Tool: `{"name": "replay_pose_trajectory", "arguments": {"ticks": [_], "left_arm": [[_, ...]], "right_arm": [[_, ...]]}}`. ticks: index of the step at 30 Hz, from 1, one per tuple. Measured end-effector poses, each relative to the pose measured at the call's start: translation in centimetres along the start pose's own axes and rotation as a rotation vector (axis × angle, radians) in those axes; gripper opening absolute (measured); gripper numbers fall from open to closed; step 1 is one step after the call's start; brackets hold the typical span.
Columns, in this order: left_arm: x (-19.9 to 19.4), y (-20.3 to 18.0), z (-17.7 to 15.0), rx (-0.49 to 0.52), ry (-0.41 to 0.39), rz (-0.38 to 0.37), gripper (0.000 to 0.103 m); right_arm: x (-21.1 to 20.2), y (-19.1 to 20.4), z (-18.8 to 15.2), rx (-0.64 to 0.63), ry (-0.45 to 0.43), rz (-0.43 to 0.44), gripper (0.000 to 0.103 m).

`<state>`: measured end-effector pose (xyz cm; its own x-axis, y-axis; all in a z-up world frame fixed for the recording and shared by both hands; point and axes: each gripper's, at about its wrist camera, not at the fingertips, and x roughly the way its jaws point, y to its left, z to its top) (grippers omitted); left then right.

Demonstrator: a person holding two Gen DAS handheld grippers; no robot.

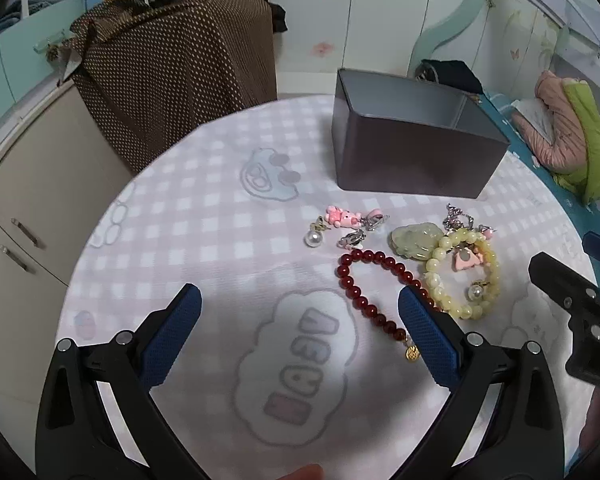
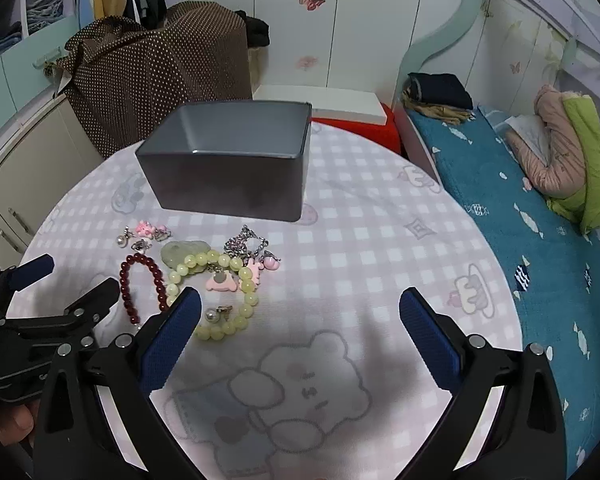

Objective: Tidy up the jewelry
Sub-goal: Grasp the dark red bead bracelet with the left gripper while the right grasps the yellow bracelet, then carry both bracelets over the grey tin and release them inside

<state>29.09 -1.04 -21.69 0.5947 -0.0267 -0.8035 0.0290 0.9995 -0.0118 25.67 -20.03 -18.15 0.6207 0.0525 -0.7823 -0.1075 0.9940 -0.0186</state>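
Note:
A pile of jewelry lies on the round table in front of an open grey box. It holds a dark red bead bracelet, a pale yellow bead bracelet, a green jade pendant, a pearl earring, pink charms and a silver chain. My left gripper is open and empty, its right finger next to the red bracelet. My right gripper is open and empty, its left finger beside the yellow bracelet.
The table has a pink checked cloth. A brown dotted cloth covers furniture behind it. A bed with a blue sheet and a pink and green jacket lies to the right. Cabinets stand left.

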Motion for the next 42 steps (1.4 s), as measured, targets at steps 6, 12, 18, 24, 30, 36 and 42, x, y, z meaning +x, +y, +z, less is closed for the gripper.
{"name": "replay_pose_trajectory", "arguments": {"ticks": [6, 12, 18, 24, 30, 36, 42], "left_arm": [[2.3, -1.0, -0.1, 0.025, 0.072, -0.009, 0.097], [2.3, -1.4, -0.2, 0.044, 0.041, -0.009, 0.075], [2.0, -1.8, 0.3, 0.091, 0.03, -0.041, 0.025], [1.8, -0.8, 0.1, 0.078, 0.038, -0.134, 0.008], [1.0, 0.1, -0.1, 0.058, 0.02, -0.175, 0.008], [-1.0, 0.5, 0.3, 0.056, -0.023, -0.186, 0.008], [-3.9, 0.4, 1.5, 0.076, -0.097, -0.212, 0.008]], "right_arm": [[1.6, -0.3, 0.1, -0.004, 0.032, 0.009, 0.096], [2.9, -0.3, 0.3, -0.005, 0.058, 0.015, 0.091], [4.7, 0.4, 0.4, -0.03, 0.117, 0.045, 0.061], [4.8, 0.9, 0.3, -0.068, 0.109, 0.057, 0.008], [3.6, 0.3, 0.0, -0.057, 0.09, 0.099, 0.008], [1.1, -1.2, 0.8, -0.005, 0.039, 0.156, 0.008], [-1.7, -1.1, 1.9, 0.003, -0.031, 0.192, 0.008]]}}
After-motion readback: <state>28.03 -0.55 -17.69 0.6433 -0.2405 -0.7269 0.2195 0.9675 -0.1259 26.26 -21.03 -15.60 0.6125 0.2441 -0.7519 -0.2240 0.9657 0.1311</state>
